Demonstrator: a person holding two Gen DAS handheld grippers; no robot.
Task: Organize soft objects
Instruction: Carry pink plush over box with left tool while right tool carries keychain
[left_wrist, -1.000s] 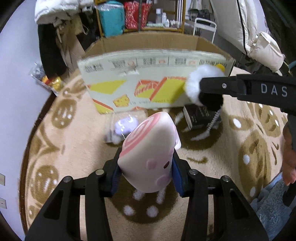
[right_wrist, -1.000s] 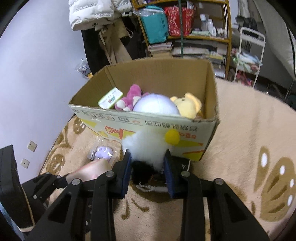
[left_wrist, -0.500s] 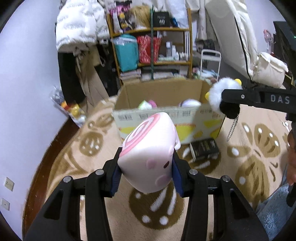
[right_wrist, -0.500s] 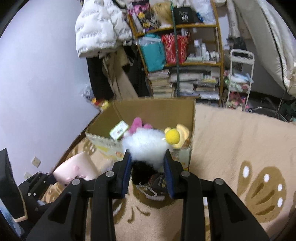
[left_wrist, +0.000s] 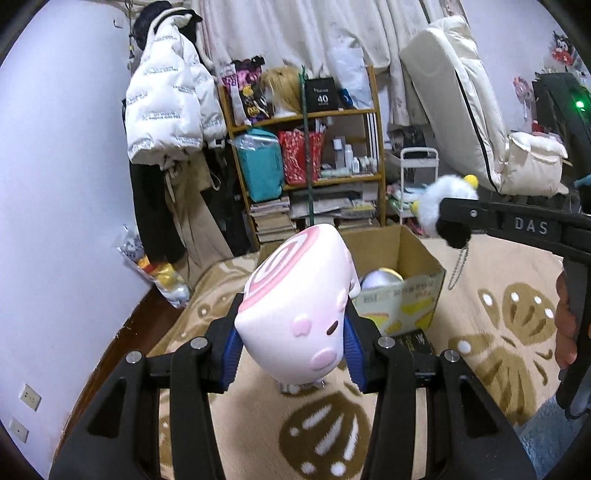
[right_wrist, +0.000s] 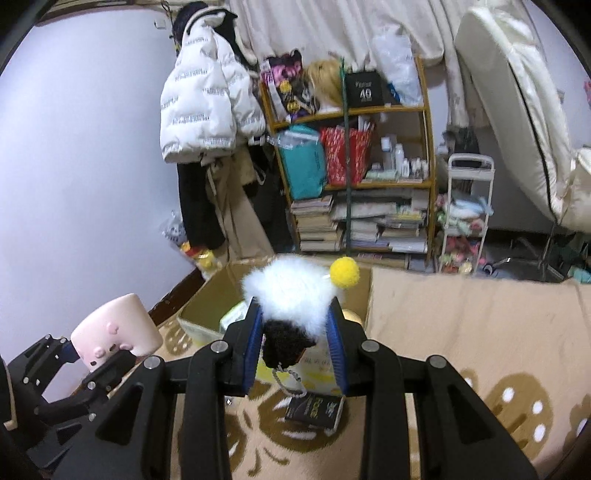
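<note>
My left gripper (left_wrist: 291, 347) is shut on a pink pig-faced plush (left_wrist: 299, 306) with a swirl end, held high above the rug; it also shows in the right wrist view (right_wrist: 114, 328). My right gripper (right_wrist: 295, 343) is shut on a white fluffy plush with a black part and yellow pom-pom (right_wrist: 295, 291), its chain hanging down; it shows in the left wrist view (left_wrist: 443, 203) too. The open cardboard box (left_wrist: 413, 258) with plush toys inside stands on the rug ahead and below both grippers, also in the right wrist view (right_wrist: 207, 306).
A black booklet (right_wrist: 314, 410) lies on the beige patterned rug (left_wrist: 480, 317) in front of the box. A wooden shelf (right_wrist: 354, 177) with bags and books, a hanging white jacket (left_wrist: 166, 110), a white cart (right_wrist: 465, 210) and a leaning mattress (left_wrist: 454, 103) stand behind.
Both grippers have risen and tilted up with their plush toys still held. The box now looks smaller and lower, and the shelf and back wall have come into view.
</note>
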